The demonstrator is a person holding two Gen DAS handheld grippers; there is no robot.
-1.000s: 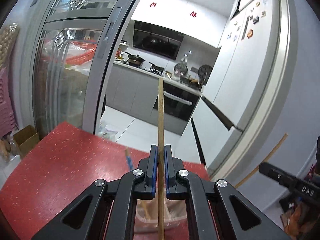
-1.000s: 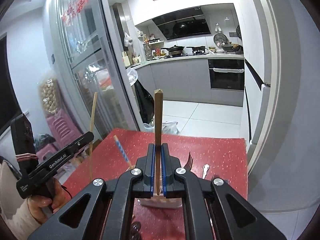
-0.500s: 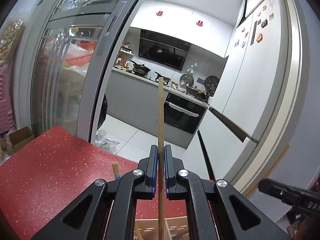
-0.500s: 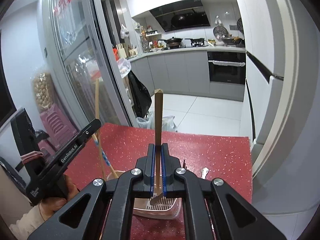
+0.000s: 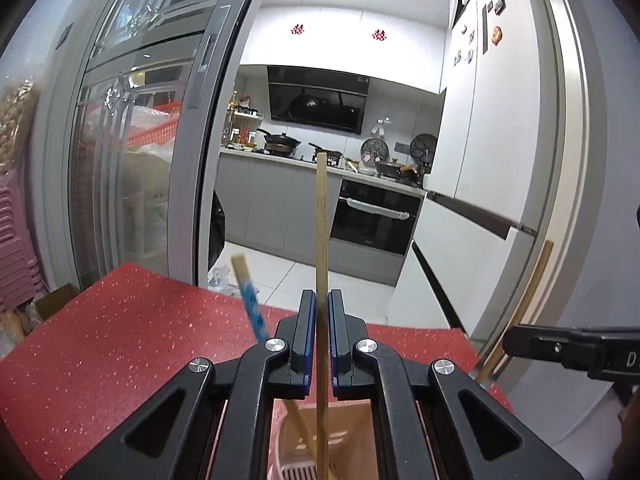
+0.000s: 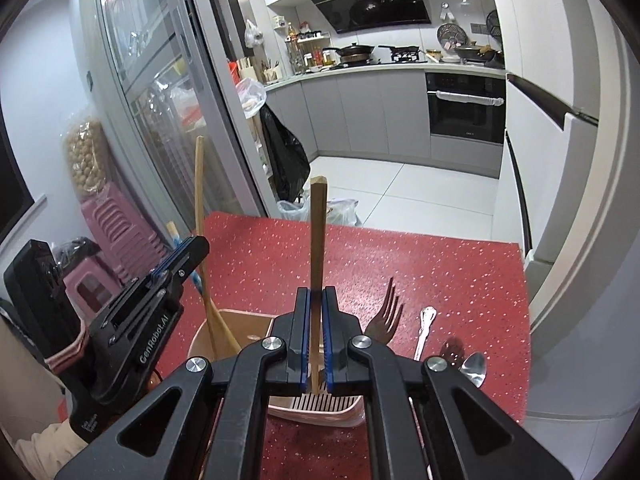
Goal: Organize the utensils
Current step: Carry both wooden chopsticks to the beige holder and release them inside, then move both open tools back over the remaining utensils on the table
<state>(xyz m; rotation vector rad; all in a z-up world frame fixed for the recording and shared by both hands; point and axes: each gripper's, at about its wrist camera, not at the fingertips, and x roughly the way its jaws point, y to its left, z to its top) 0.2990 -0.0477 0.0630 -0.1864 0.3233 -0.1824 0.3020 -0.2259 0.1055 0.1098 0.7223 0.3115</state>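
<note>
Two hand-held grippers hang over a pinkish utensil holder (image 6: pixel 320 410) that stands on a red speckled table (image 6: pixel 440 264), near the table's front edge. Left gripper (image 5: pixel 319 308) has its jaws closed narrowly on a pale wooden chopstick (image 5: pixel 321 220), which stands nearly upright between the blue pads and runs down into the holder's tan inner compartment (image 5: pixel 352 436). Right gripper (image 6: pixel 315 304) is clamped on a darker brown chopstick (image 6: pixel 318 232), also upright, its lower end reaching down over the slotted white insert (image 6: pixel 324 402) at the holder's near side; whether the tip touches the insert cannot be told. From the right wrist view, the left gripper (image 6: pixel 176 268) shows at the left, held by a hand (image 6: pixel 52 440) in a light sleeve, and its chopstick (image 6: pixel 200 208) slants into the holder's left compartment. Another chopstick with a blue patterned band (image 5: pixel 250 300) leans in the same holder, just beside the left gripper's one. Toward the table's right edge lie a dark fork (image 6: pixel 386 312), a silver handle (image 6: pixel 426 328) and a spoon bowl (image 6: pixel 474 366), all just beside the holder and apart from both grippers.
</note>
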